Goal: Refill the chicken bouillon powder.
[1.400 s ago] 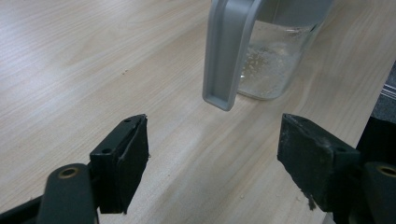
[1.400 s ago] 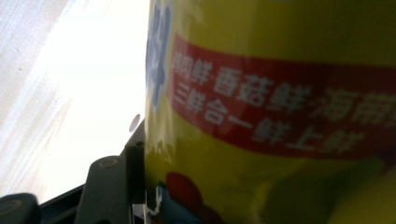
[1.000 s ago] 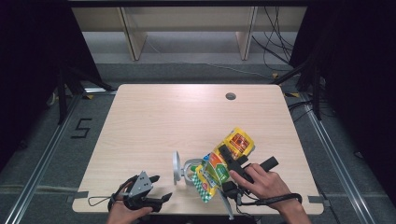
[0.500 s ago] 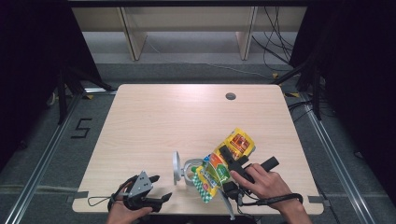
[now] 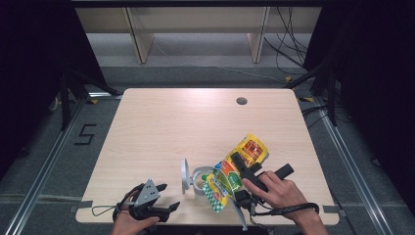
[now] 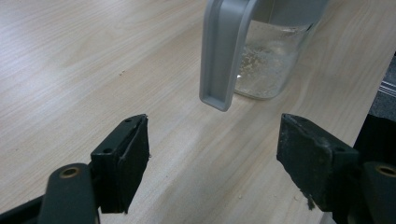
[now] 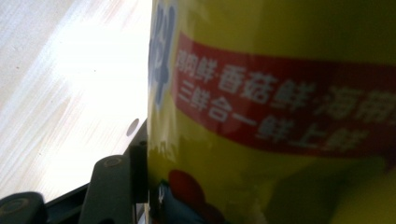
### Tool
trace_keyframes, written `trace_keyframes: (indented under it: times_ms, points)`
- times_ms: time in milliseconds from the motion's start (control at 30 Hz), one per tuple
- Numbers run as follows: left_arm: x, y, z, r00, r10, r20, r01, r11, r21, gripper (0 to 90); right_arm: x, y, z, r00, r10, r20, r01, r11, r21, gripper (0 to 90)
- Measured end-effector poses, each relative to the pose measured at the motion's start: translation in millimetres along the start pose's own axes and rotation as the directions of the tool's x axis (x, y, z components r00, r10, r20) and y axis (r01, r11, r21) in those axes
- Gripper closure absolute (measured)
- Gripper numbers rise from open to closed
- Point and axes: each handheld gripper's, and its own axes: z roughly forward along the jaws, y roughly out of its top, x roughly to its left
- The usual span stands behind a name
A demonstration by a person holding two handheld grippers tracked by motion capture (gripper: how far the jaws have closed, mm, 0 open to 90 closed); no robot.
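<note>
Right gripper point(image 5: 235, 172) clamped on a yellow seasoning bag point(image 5: 235, 172) near the front right of the wooden table point(image 5: 195, 122); bag tilted, its green-checked lower end point(image 5: 215, 198) pointing toward the front edge, its yellow-and-orange upper end point(image 5: 252, 148) pointing away; in the right gripper view, left jaw pressed flat against the glossy yellow bag point(image 7: 280, 116), red band with white characters running across it, far jaw hidden behind the packet. Right hand point(image 5: 274, 188) wrapped round the gripper's handle, cable looping at the wrist. Just left of the bag, touching or nearly so, a clear glass jug point(image 5: 199, 177) with a grey handle point(image 5: 184, 174); seen close in the left gripper view as a glass jug point(image 6: 268, 60) with pale crumbs clinging to its wall and the grey handle point(image 6: 224, 51) hanging toward the camera. Left gripper point(image 5: 166, 208) low at the front left edge, held in the left hand point(image 5: 129, 223), jaws spread wide with nothing between them, aimed at the jug yet well short of it; bare tabletop point(image 6: 70, 70) under the jaws.
</note>
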Motion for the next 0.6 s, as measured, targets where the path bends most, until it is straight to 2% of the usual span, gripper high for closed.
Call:
trace_keyframes:
  times_ms: [167, 200, 233, 267, 300, 367, 467, 500, 600]
  points:
    - [0.8, 0.1, 0.1, 1.0, 0.005, -0.003, -0.005, 1.0, 0.006, 25.3, 1.5, 1.3, 0.5, 0.9999, 0.008, -0.01, -0.008, 1.0, -0.005, 43.9]
    - [-0.5, -0.1, 0.7, 0.9999, -0.013, 0.002, 0.013, 0.9999, -0.008, 25.3, 1.8, 1.1, 0.8, 0.9999, 0.012, -0.012, -0.012, 1.0, -0.009, 43.9]
    - [-0.4, -0.1, 0.6, 0.9999, -0.014, 0.002, 0.014, 0.9999, -0.009, 25.3, 1.8, 0.9, 0.9, 0.9998, 0.011, -0.014, -0.011, 1.0, -0.009, 43.9]
    - [0.7, -0.1, -0.3, 1.0, -0.001, 0.002, 0.001, 1.0, 0.002, 25.3, 1.2, 0.8, 0.7, 0.9999, 0.006, -0.012, -0.006, 1.0, -0.008, 43.9]
    - [0.9, -0.5, -0.8, 0.9999, -0.01, -0.008, 0.01, 0.9998, 0.018, 25.3, 0.6, 0.5, 0.0, 1.0, 0.007, -0.007, -0.007, 1.0, -0.003, 43.9]
    - [-0.4, -0.7, 0.3, 0.9995, -0.03, 0.001, 0.03, 0.9995, -0.002, 25.3, -0.9, -0.2, -1.1, 1.0, 0.009, -0.002, -0.009, 1.0, -0.002, 43.9]
    - [-0.3, -0.6, 0.3, 0.9995, -0.03, 0.001, 0.03, 0.9995, -0.002, 25.3, -0.5, 1.4, -0.4, 0.9999, -0.014, -0.006, 0.014, 1.0, 0.001, 44.0]
    - [0.7, -0.5, -0.6, 0.9999, -0.013, 0.001, 0.013, 0.9999, 0.011, 25.3, -0.6, 1.7, -0.3, 0.9998, -0.013, -0.014, 0.013, 1.0, -0.003, 44.2]
    - [-1.3, -1.1, 1.7, 0.9992, -0.041, -0.002, 0.041, 0.9991, -0.008, 25.3, -2.5, 0.2, -0.9, 0.9997, -0.02, -0.01, 0.02, 1.0, -0.003, 44.3]
